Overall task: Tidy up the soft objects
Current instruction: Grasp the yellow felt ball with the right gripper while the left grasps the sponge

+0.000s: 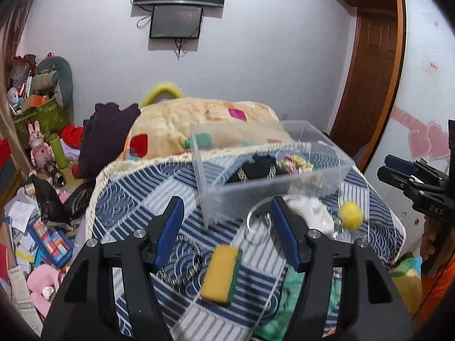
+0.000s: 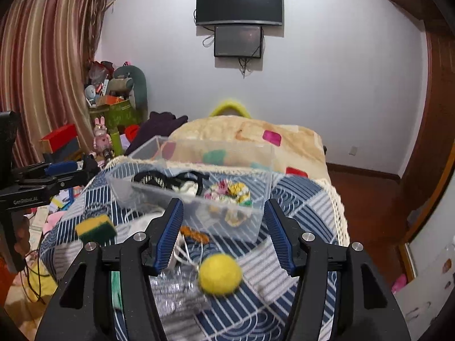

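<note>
**Q:** what were the jaws doing at that point?

**me:** Both wide open, gripping nothing. My left gripper (image 1: 226, 227) hung over the sponge (image 1: 220, 274), my right gripper (image 2: 223, 231) over the yellow pompom (image 2: 219, 274), both lying on the blue quilt (image 1: 136, 207), just short of the clear bin (image 1: 267, 167).

**Q:** so which step?

**me:** Lining up a pick, I'd say. Next move needed a drop and a gentle squeeze, then the bin. Only readable text was "GenRobot.AI" on the left gripper, seen from the right wrist.
</note>
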Demonstrator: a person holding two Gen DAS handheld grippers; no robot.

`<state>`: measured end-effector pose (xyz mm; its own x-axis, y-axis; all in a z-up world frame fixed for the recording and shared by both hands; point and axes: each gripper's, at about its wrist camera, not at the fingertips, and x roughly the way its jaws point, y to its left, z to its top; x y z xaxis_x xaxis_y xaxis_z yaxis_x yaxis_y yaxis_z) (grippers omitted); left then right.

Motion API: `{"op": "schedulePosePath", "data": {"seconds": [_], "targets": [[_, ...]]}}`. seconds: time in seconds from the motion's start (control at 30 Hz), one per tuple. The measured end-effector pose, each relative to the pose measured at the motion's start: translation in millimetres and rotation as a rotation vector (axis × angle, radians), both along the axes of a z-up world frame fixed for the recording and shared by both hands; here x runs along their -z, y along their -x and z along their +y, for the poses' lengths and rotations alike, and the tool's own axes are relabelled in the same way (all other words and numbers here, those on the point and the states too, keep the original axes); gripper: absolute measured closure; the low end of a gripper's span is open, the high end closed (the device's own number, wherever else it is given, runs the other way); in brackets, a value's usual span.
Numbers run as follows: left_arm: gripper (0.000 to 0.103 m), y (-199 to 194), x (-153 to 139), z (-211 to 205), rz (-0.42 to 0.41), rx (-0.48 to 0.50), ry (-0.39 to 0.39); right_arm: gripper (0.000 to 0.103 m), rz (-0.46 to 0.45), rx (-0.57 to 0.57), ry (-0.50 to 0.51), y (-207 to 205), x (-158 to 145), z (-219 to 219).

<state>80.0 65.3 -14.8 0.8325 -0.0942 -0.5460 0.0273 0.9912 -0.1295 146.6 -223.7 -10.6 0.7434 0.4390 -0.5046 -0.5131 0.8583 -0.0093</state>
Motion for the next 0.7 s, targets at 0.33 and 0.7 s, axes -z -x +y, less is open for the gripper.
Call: {"op": "schedulePosePath", "data": {"seconds": [0.33,0.7], "targets": [[0.040,11,44,-8,0.105,0.028,0.009,0.047,0.114,0.023,0.028,2,45,-7],[0.058,9,70,-15,0.138,0.029,-0.022,0.048,0.207,0.009,0.004,-4,75,-10]]}}
